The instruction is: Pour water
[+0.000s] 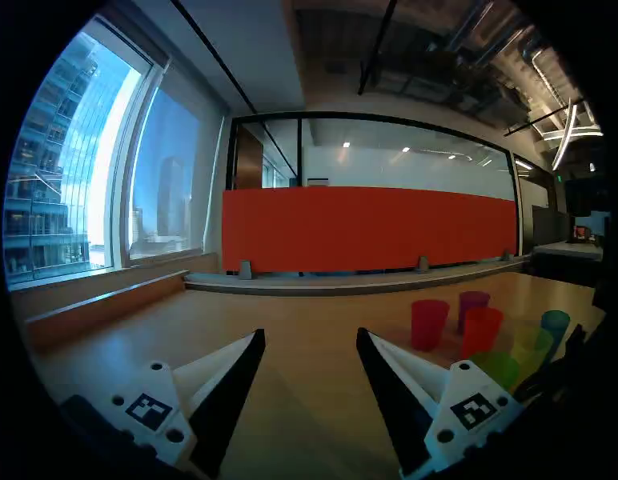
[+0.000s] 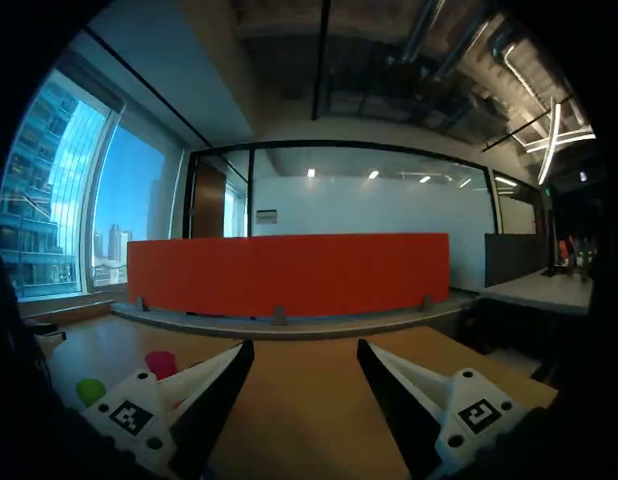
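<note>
Several coloured plastic cups stand in a cluster on the wooden table [image 1: 309, 352], to the right in the left gripper view: a red cup [image 1: 429, 324], an orange-red cup [image 1: 481, 332], a purple cup [image 1: 472, 303], a yellow-green cup [image 1: 531, 346], a green cup [image 1: 496, 369] and a teal cup [image 1: 555, 326]. My left gripper [image 1: 311, 342] is open over bare table, left of the cups. My right gripper [image 2: 305, 352] is open too, with nothing between its fingers. In the right gripper view, a pink cup [image 2: 160, 364] and a green cup [image 2: 90, 391] peek out at the lower left.
A long orange divider panel [image 1: 365, 228] stands along the table's far edge on a grey rail. Large windows [image 1: 77, 192] line the left side. A second desk [image 2: 541, 292] sits off to the right.
</note>
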